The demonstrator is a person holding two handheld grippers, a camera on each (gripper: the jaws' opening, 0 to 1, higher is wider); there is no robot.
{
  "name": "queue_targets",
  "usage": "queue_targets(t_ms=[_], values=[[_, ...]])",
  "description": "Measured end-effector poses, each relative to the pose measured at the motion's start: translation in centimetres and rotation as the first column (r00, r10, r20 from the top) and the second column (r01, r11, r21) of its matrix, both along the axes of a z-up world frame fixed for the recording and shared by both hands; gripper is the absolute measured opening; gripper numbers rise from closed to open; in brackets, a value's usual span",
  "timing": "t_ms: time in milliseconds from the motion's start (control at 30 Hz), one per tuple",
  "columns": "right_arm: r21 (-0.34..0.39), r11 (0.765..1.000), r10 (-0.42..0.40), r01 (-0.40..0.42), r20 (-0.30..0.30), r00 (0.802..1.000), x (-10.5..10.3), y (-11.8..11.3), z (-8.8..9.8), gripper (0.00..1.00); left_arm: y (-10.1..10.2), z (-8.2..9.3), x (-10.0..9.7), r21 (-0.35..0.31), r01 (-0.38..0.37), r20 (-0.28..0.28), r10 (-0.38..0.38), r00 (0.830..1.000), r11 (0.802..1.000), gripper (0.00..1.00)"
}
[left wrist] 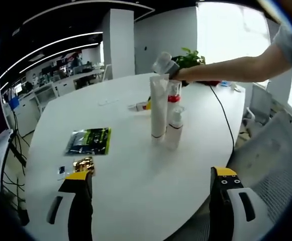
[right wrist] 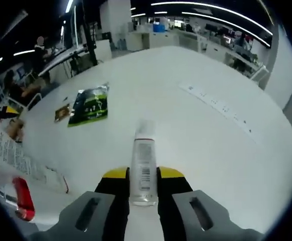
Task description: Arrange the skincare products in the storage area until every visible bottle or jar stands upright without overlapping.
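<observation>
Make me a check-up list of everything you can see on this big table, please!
Surface: white oval table, mostly bare.
Job's things: tall white tube, red-banded bottle and pump bottle upright together; small bottle lying behind them; slim clear bottle in the right gripper.
Clutter: green-black packet, gold wrapper, flat white strip.
Grippers: left gripper open, low over the near edge; right gripper shut on the slim clear bottle.
Cables: black cable across the table.
Surroundings: plant, mesh chair, office desks.

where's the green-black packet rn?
Left gripper view: green-black packet lies flat on the white table, left of the standing bottles, beyond the left gripper.
</observation>
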State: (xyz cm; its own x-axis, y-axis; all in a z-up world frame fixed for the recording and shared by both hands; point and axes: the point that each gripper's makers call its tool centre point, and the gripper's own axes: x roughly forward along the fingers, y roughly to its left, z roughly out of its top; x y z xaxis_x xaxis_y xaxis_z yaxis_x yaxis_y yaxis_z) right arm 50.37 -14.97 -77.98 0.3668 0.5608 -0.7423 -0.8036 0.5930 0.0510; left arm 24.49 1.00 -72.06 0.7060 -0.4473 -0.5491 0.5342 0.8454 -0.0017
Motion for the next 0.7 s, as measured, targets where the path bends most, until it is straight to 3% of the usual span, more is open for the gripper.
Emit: queue_targets(t_ms=[133, 267, 433, 700], values=[[0.122, 0.989, -0.079, 0.082, -0.028, 0.996, -0.1, -0.2, 1.7, 0.19, -0.1, 0.1, 0.0, 0.003, 0.006, 0.006, -0.006, 1.0, 1.0, 0.95], [0.232, 0.962, -0.134, 0.141, -0.05, 0.99, -0.2, -0.4, 3.9, 0.19, -0.1, 0.1, 0.0, 0.009, 0.008, 0.009, -0.008, 1.0, 1.0, 0.95], [0.367, 0.913, -0.173, 0.178, -0.048, 0.984, -0.2, -1.0, 7.5, 0.19, -0.2, 0.1, -0.1, 0.009, 0.011, 0.006, -0.011, 1.0, 1.0, 0.95], [0.435, 0.89, -0.161, 0.14, 0.012, 0.987, -2.1, -1.9, 11.7, 0.19, -0.5, 0.0, -0.2, 0.009, 0.023, 0.0, -0.023, 1.0, 1.0, 0.94]])
